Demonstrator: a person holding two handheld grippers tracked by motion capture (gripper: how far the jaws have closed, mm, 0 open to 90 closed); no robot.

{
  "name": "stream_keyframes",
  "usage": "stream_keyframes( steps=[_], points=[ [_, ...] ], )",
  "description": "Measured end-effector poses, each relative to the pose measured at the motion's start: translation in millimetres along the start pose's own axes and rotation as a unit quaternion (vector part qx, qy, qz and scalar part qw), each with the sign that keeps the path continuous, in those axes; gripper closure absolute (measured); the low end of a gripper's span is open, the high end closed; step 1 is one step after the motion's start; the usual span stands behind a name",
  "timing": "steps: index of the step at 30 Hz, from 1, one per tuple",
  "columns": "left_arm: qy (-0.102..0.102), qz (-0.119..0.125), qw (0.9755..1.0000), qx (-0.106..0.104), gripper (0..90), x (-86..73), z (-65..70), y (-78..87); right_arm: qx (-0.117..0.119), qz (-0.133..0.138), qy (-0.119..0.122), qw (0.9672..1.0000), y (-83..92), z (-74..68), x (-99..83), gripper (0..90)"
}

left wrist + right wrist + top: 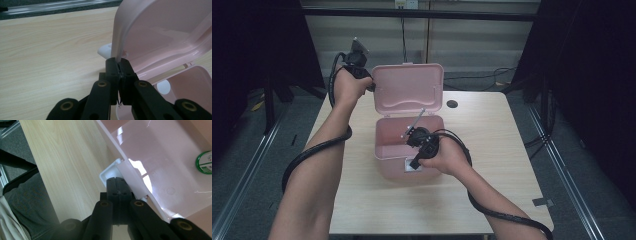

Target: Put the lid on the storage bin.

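A pink plastic box [392, 142] stands mid-table with its hinged lid [409, 87] raised upright at the back. My left gripper [372, 85] is at the lid's left edge; in the left gripper view its jaws [119, 65] are shut on the lid's rim [117, 37]. My right gripper [414, 163] is at the box's front wall; in the right gripper view its jaws [118, 184] are shut on the front latch [111, 171] at the rim. A round green-rimmed item [205, 162] lies on the box floor [170, 170].
The light wooden table [497, 160] has a small dark hole [452, 104] right of the lid. Black cables trail from both grippers along the forearms. Dark curtains and metal rails flank the table on both sides.
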State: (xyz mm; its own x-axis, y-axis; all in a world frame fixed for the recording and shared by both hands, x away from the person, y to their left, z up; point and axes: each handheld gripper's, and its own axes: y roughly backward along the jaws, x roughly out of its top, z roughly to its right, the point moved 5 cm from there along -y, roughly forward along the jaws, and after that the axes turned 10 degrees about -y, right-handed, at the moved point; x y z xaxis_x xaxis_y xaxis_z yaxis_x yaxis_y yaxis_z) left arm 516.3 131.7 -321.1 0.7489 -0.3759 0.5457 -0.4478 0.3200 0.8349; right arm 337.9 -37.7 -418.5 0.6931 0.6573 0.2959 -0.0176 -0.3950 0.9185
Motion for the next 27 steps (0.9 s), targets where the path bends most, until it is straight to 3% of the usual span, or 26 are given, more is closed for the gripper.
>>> stream_keyframes(
  steps=[13, 27],
  points=[
    [-0.006, 0.009, 0.9999, -0.007, 87.1, -5.1, 2.3, 6.8, -0.002, 0.004, -0.003, 1.0000, -2.2, 0.1, 4.9, 90.0],
    [-0.016, -0.011, 0.9998, -0.009, 86.9, -8.2, 6.1, 13.5, -0.002, 0.004, -0.008, 1.0000, -3.4, 0.0, 9.1, 90.0]
  ],
)
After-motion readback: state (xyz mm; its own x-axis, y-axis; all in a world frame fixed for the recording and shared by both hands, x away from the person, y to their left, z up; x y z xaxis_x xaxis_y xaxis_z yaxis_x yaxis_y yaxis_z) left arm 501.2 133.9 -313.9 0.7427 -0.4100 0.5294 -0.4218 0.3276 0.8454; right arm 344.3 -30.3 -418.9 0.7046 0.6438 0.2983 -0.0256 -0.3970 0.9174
